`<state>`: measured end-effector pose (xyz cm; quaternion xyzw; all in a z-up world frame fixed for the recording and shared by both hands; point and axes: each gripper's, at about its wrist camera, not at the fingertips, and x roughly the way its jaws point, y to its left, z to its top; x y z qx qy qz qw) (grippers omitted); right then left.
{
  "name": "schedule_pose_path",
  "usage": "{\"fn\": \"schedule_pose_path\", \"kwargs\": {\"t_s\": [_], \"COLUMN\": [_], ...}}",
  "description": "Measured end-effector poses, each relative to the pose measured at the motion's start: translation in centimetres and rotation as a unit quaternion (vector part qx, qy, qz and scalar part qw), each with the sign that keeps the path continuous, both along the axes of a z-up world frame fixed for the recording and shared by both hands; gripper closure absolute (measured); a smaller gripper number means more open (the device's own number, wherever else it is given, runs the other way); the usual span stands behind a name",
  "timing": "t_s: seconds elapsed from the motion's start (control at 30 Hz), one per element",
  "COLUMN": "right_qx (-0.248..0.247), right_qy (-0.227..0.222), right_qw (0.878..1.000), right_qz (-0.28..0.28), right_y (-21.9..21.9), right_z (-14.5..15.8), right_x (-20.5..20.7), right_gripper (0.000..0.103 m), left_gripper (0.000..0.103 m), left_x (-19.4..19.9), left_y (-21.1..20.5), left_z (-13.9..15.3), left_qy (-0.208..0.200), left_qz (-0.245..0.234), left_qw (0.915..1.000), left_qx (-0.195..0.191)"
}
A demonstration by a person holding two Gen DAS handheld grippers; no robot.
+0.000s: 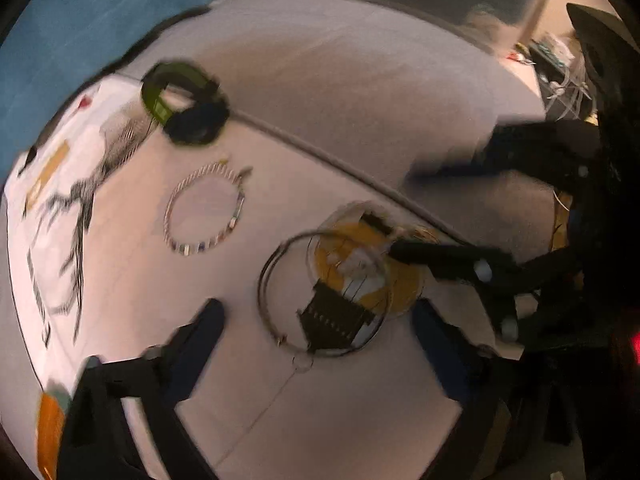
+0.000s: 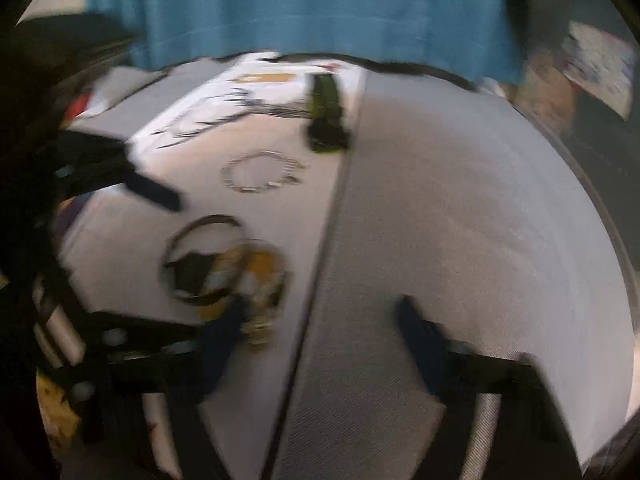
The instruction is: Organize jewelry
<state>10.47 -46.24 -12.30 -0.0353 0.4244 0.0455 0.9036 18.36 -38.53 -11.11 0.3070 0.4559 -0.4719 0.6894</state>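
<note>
- Left gripper (image 1: 316, 320) hovers, fingers apart, over a dark wire necklace (image 1: 280, 292) lying on the grey surface (image 1: 360, 100).
- Right gripper (image 2: 320, 332) fingers apart, nothing held.
- Beaded bracelet (image 1: 204, 210) lies nearby.

A grey fabric surface (image 1: 360, 80) with a dark seam (image 1: 320, 156) carries everything. A white printed cloth (image 1: 68, 184) lies on it, far to the left of the left jaws. A green and black band (image 1: 184, 108) lies ahead of the left jaws, and a beaded bracelet (image 1: 204, 210) lies nearer to them. A thin wire hoop (image 1: 276, 304) lies between the left jaws, touching a yellow and black piece (image 1: 352, 280). In the right view this piece (image 2: 256, 276) lies just ahead of the left-side jaw.
</note>
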Motion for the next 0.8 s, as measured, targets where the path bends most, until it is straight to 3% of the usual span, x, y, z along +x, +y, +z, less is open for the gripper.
{"fn": "schedule_pose_path", "kwargs": {"t_s": [0.03, 0.13, 0.23, 0.43, 0.6, 0.8], "right_qx": [-0.01, -0.004, 0.021, 0.023, 0.005, 0.008], "right_qy": [0.003, 0.013, 0.009, -0.028, -0.056, -0.072], "right_qw": [1.0, 1.0, 0.999, 0.996, 0.994, 0.994], "right_qz": [0.005, -0.013, -0.048, -0.083, -0.092, -0.078], "right_y": [0.5, 0.7, -0.2, -0.1, 2.0, 6.6], "right_z": [0.0, 0.1, 0.7, 4.2, 7.2, 9.4], "right_x": [0.1, 0.2, -0.3, -2.0, -3.3, -6.1], "right_gripper": [0.091, 0.091, 0.091, 0.091, 0.091, 0.091], "left_gripper": [0.044, 0.044, 0.044, 0.044, 0.044, 0.044], "left_x": [0.1, 1.1, 0.9, -1.4, -4.1, -7.6], "left_y": [-0.2, 0.5, 1.9, 6.2, 12.0, 19.1], "left_z": [0.3, 0.7, 2.0, 6.4, 10.1, 12.2], "left_qy": [0.002, 0.041, 0.028, -0.011, -0.042, -0.074], "left_qz": [0.0, 0.038, 0.056, 0.108, 0.173, 0.257], "left_qw": [1.0, 0.9982, 0.9976, 0.9912, 0.9777, 0.9563], "left_qx": [-0.005, -0.018, -0.028, -0.076, -0.111, -0.118]}}
